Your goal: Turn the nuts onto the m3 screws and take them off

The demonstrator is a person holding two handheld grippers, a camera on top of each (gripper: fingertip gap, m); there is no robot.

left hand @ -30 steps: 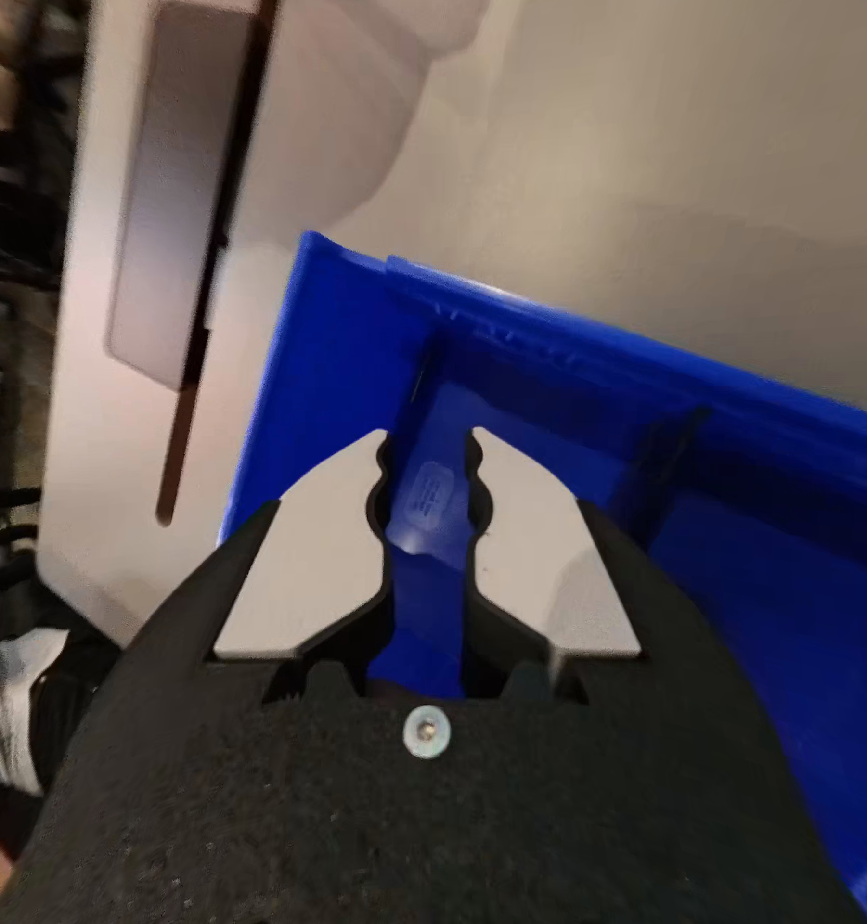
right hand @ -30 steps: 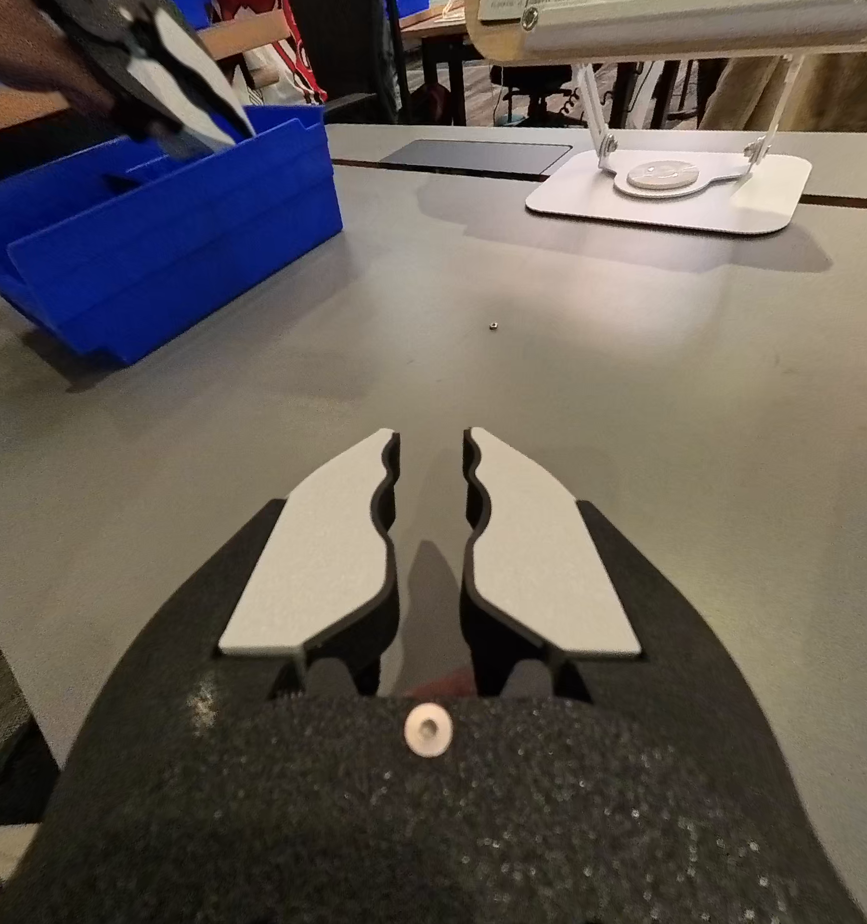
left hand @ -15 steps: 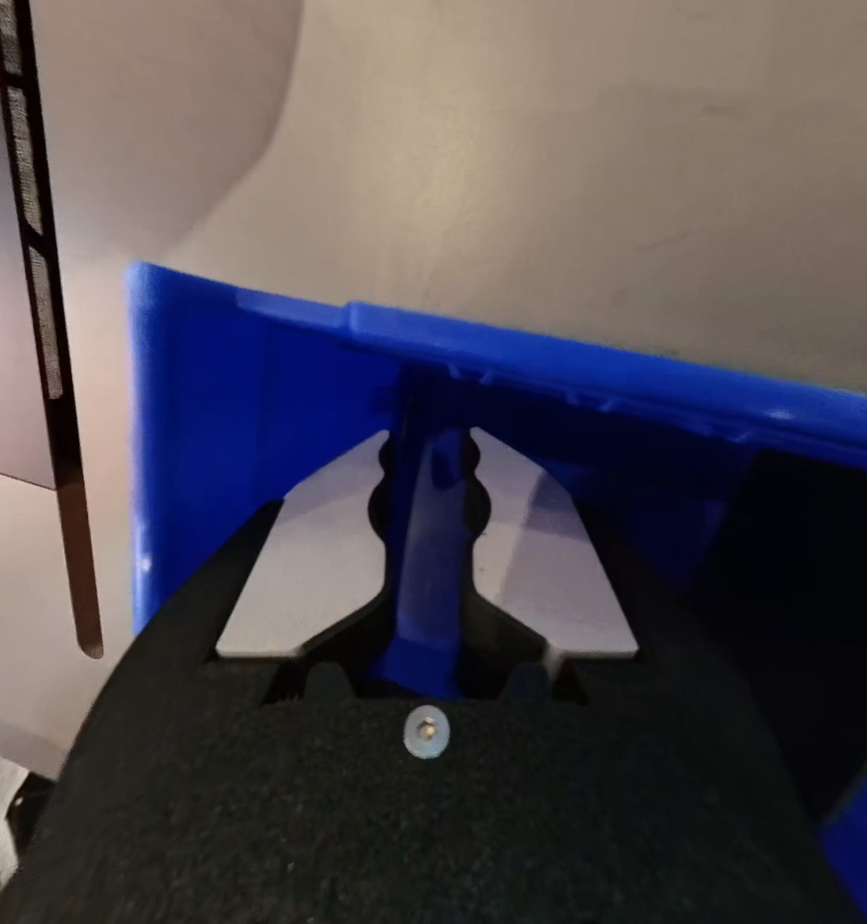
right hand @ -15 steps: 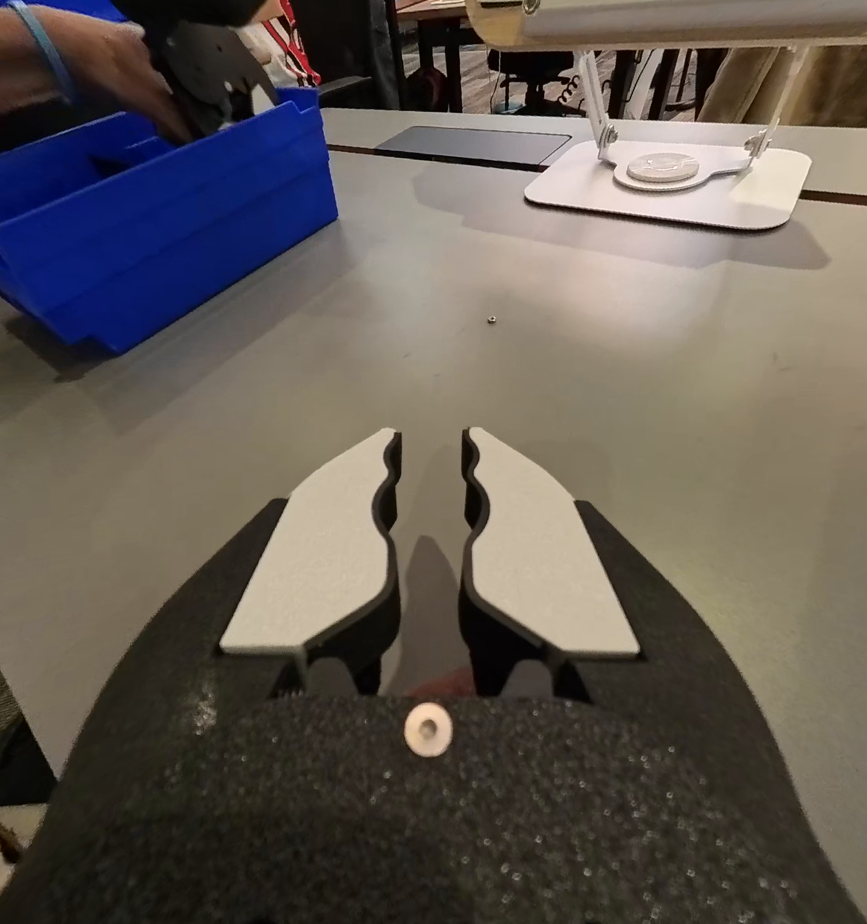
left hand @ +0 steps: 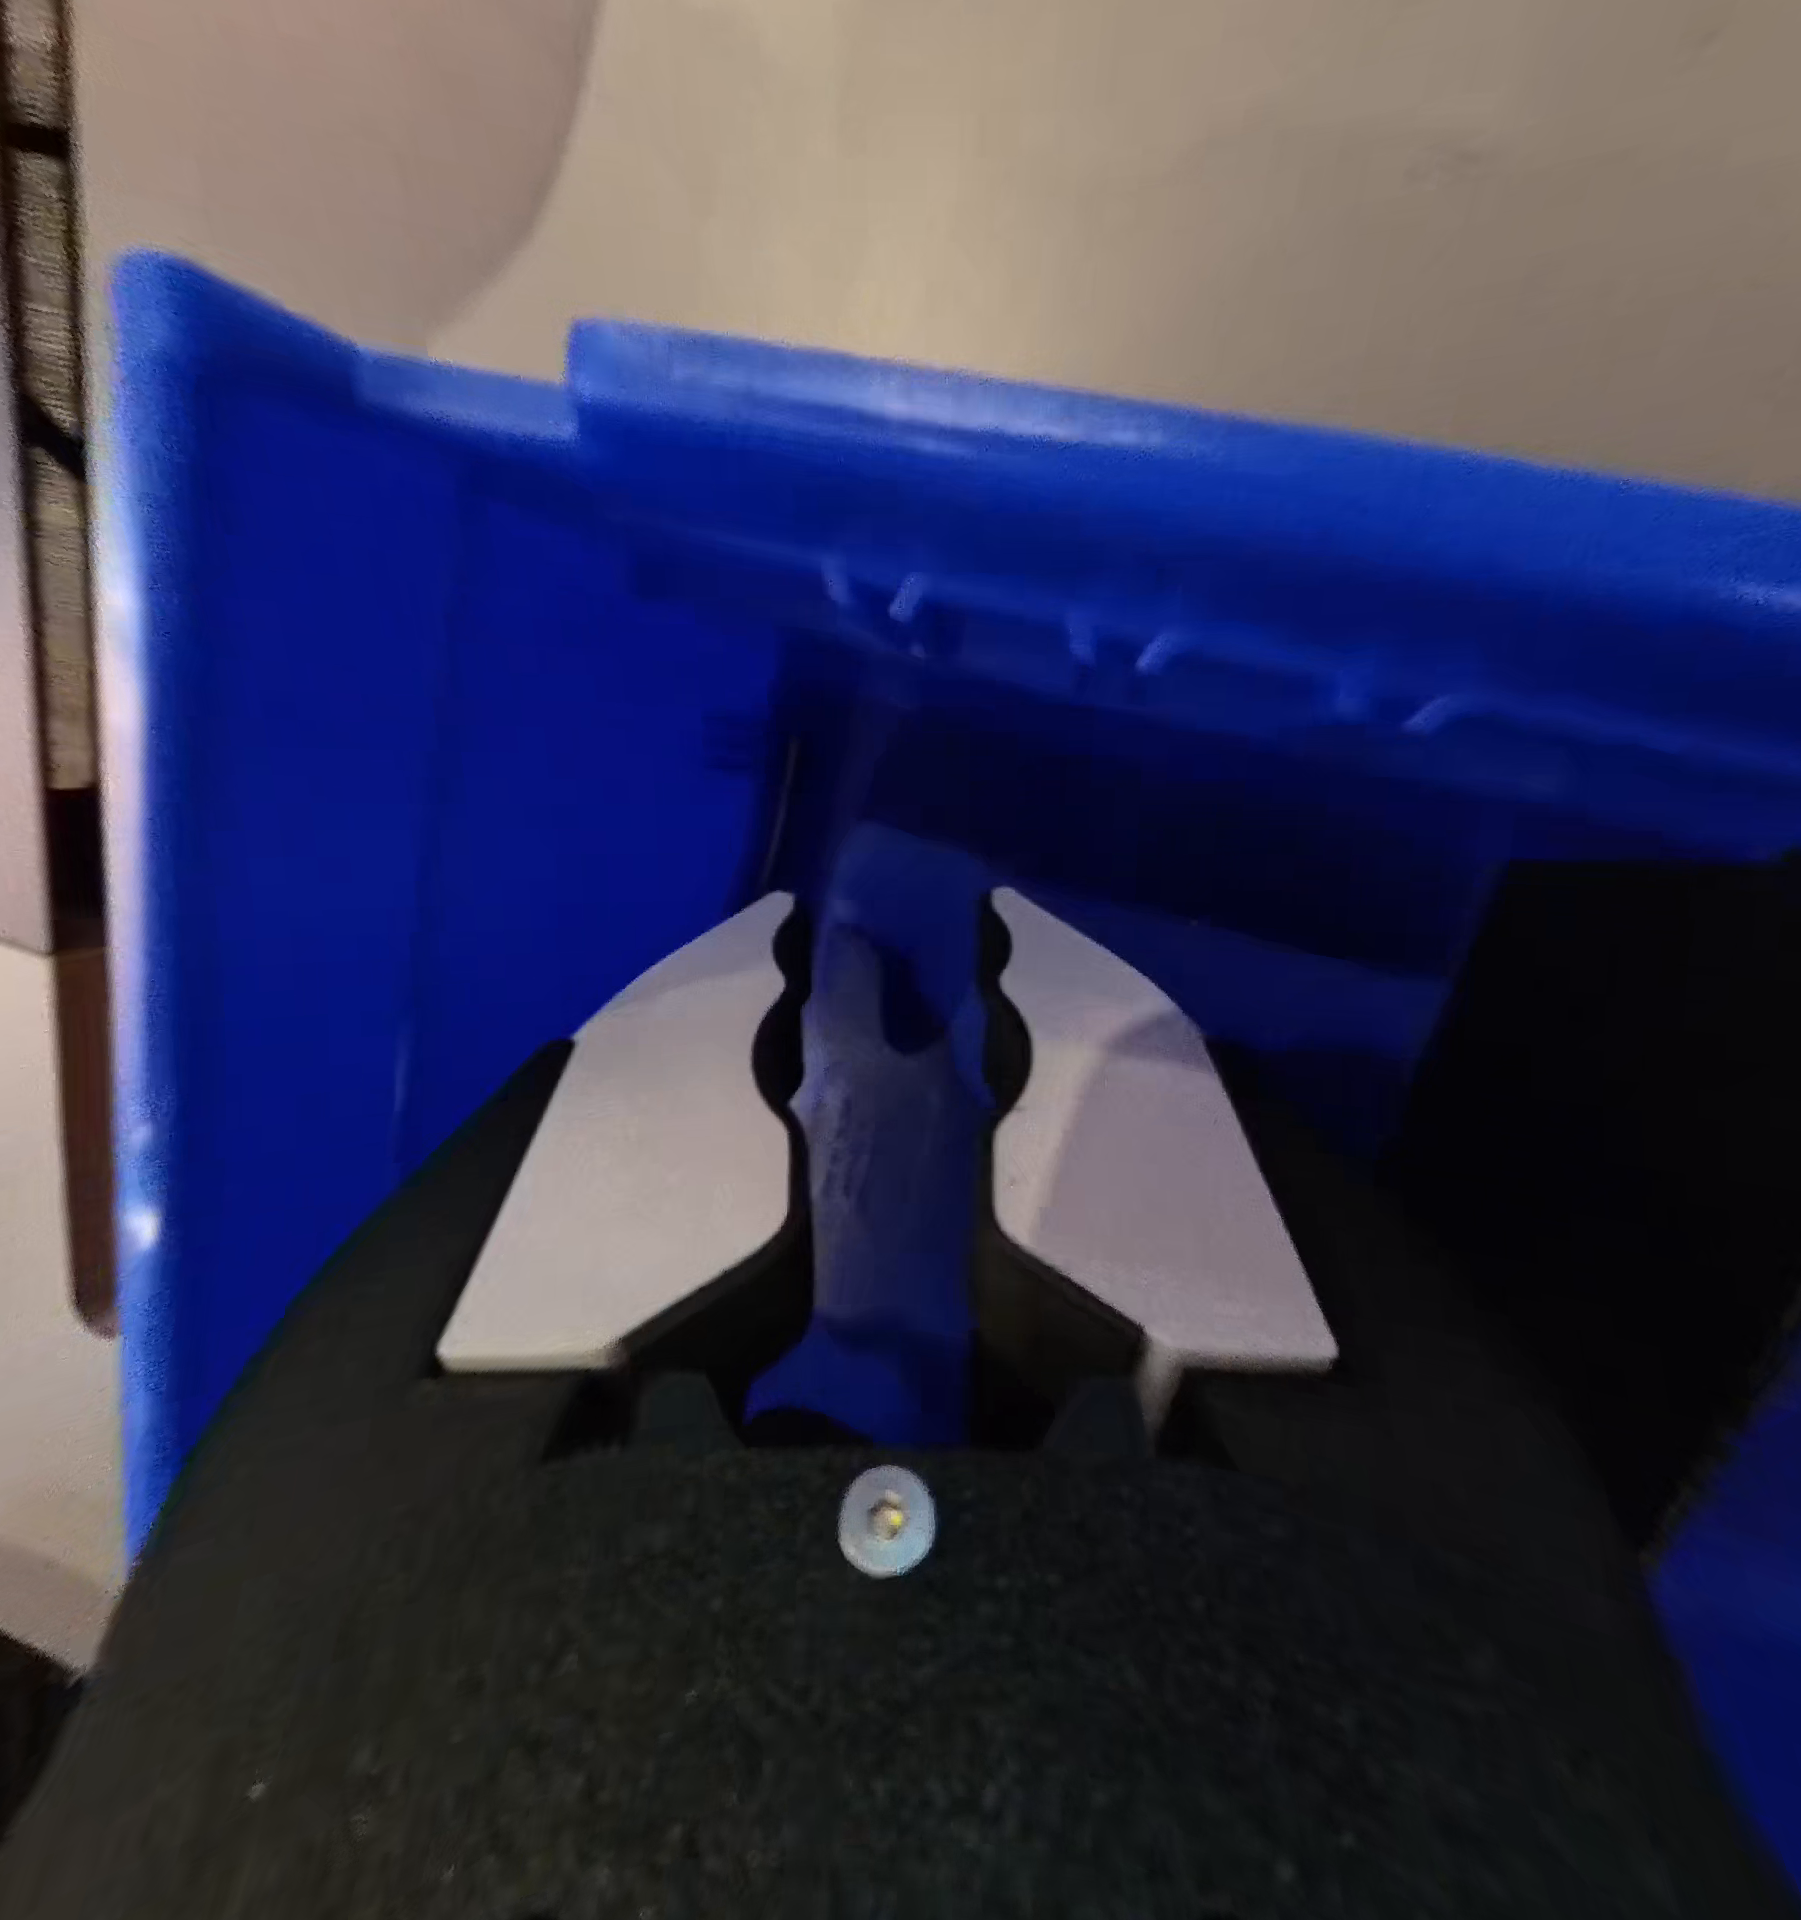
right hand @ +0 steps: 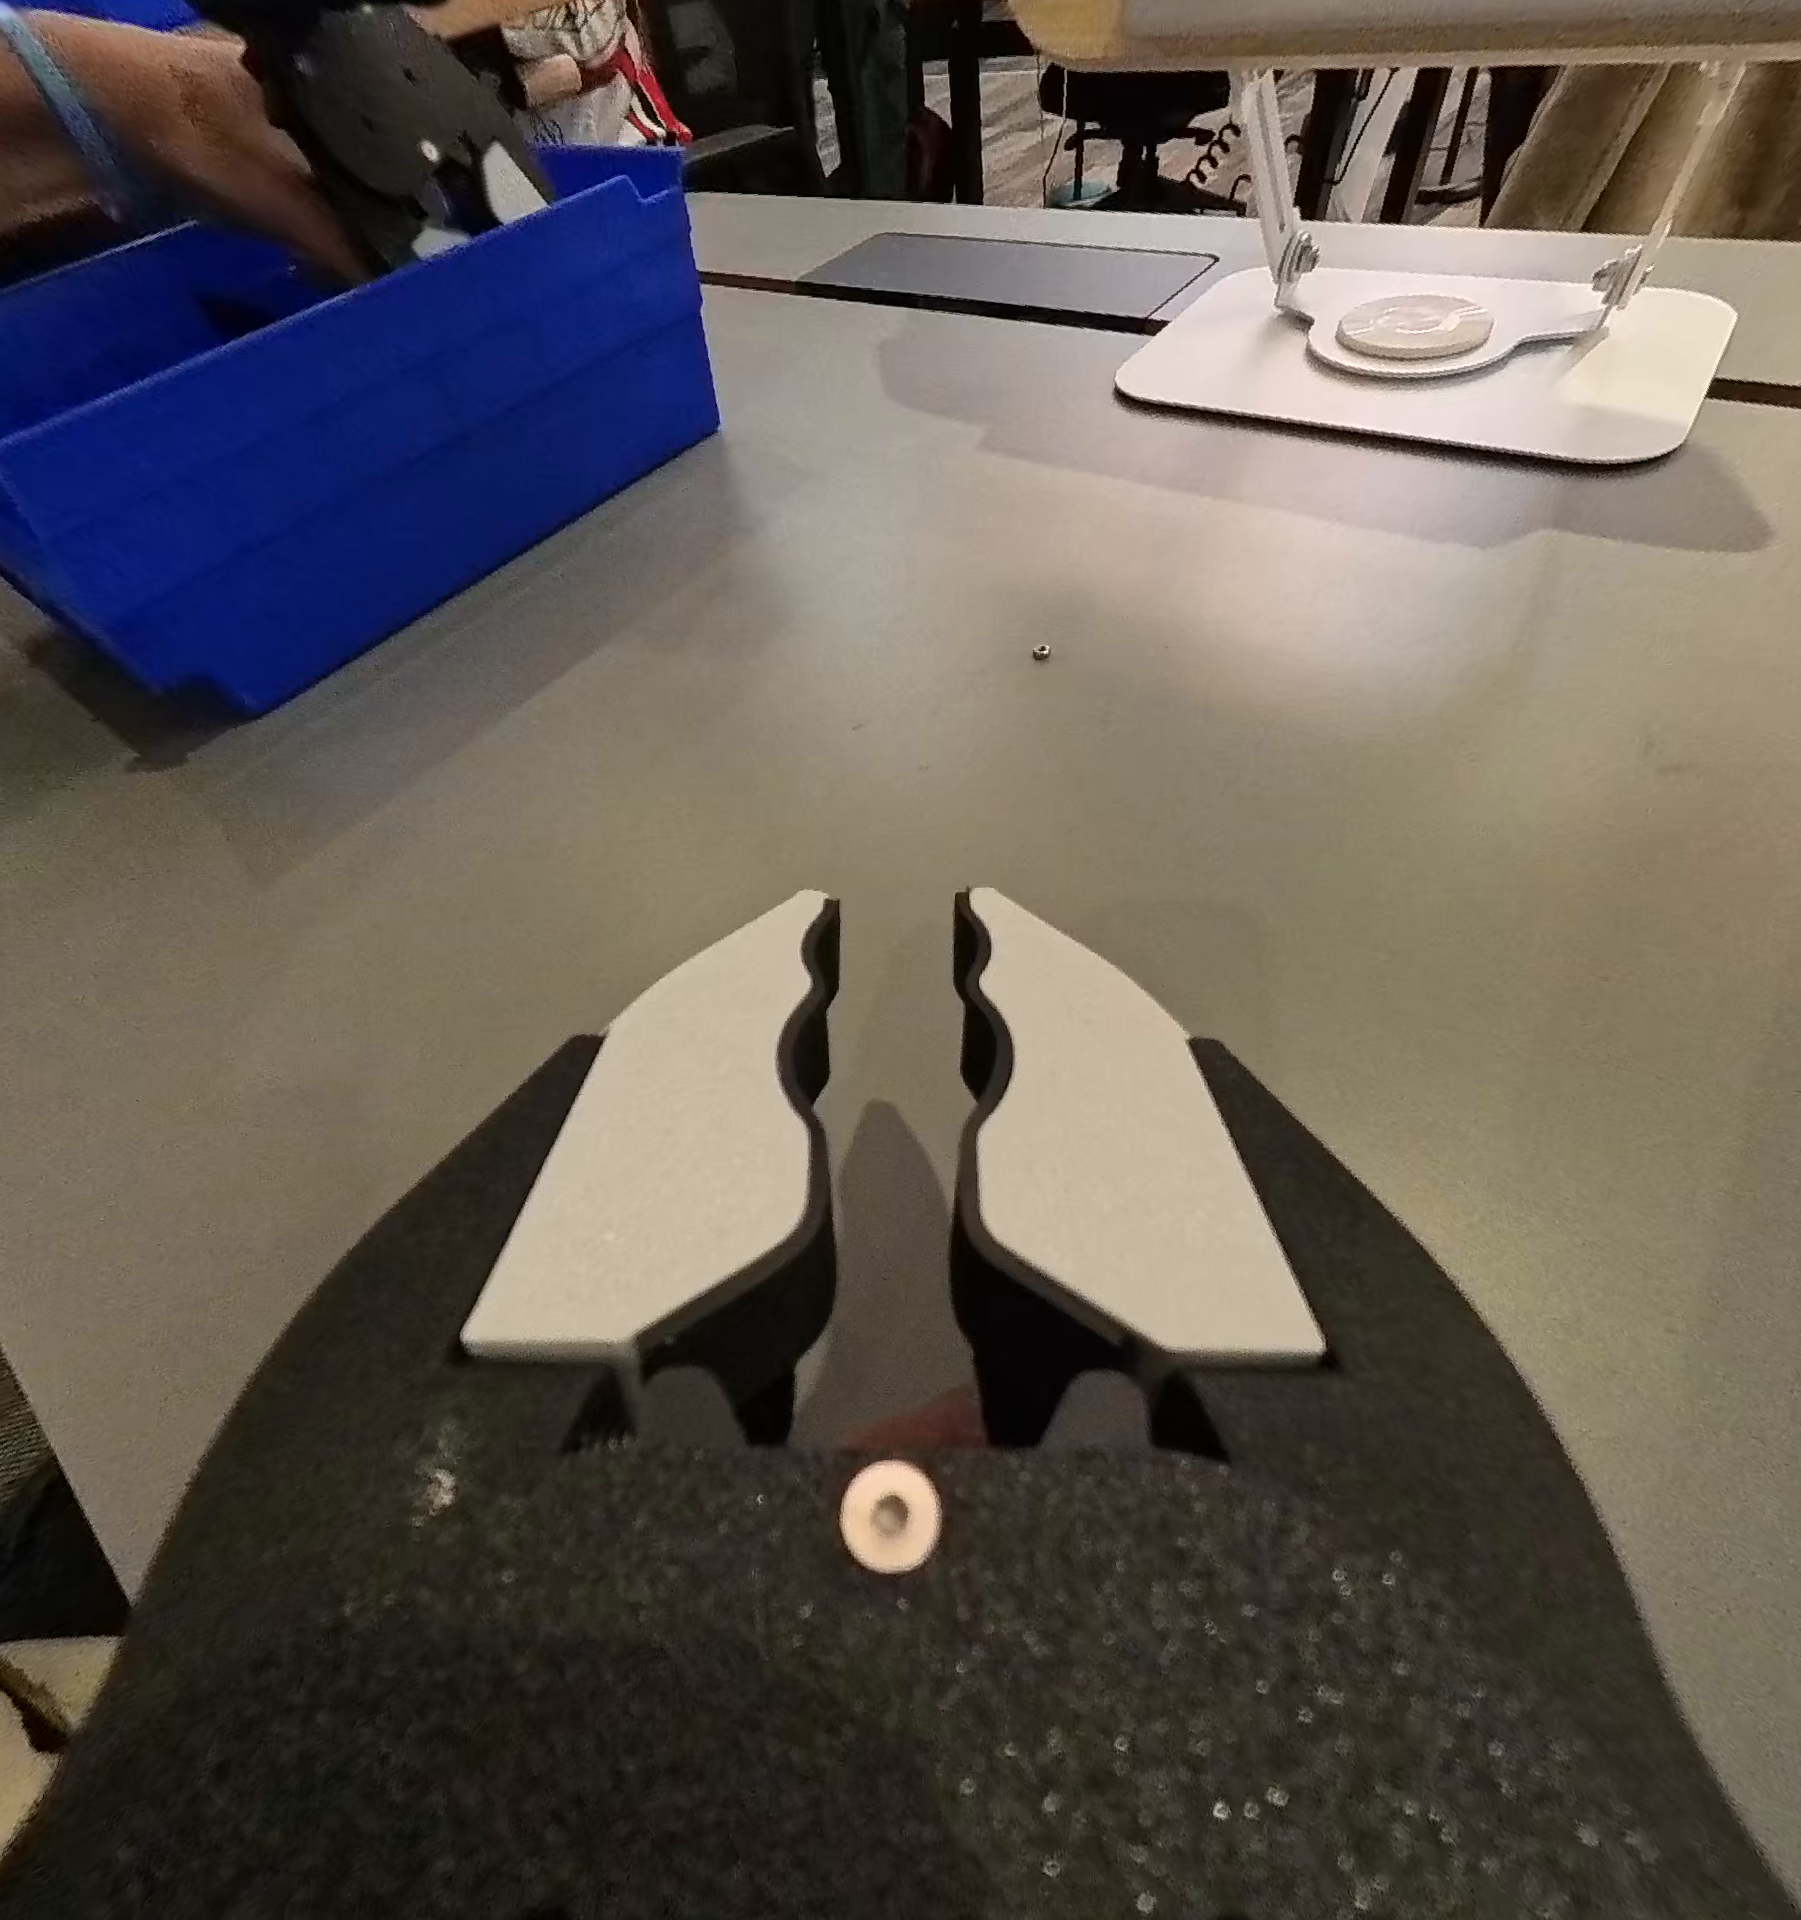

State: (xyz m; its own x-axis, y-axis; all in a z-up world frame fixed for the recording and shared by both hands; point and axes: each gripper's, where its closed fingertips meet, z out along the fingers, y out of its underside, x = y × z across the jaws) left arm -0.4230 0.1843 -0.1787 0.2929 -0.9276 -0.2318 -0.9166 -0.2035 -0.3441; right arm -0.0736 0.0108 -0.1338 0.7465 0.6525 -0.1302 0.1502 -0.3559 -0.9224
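nut [right hand: 1034, 652], one small metal piece, lay alone on the grey table [right hand: 1291, 831], well ahead of the right gripper [right hand: 896, 904] and apart from everything else. no screw could be made out in either view.

right gripper hovered low over the table, fingers spread with a clear gap, nothing between them; its shadow fell on the table in the gap.

left gripper [left hand: 888, 914] pointed down into the blue bin [left hand: 356, 831], fingers spread, only the bin's blue floor showing between them. the view was blurred, so the contents of that compartment could not be told. a dark divider [left hand: 1602, 1091] stood to the right inside the bin.

seen from the right wrist view, the left gripper [right hand: 480, 197] sat inside the far end of the blue bin [right hand: 356, 468], held by a hand [right hand: 96, 156] with a blue band on the wrist. the bin stood at the table's left. a white stand base [right hand: 1447, 384] rested at the far right, with a dark flat panel [right hand: 1010, 275] set in the tabletop between bin and base.
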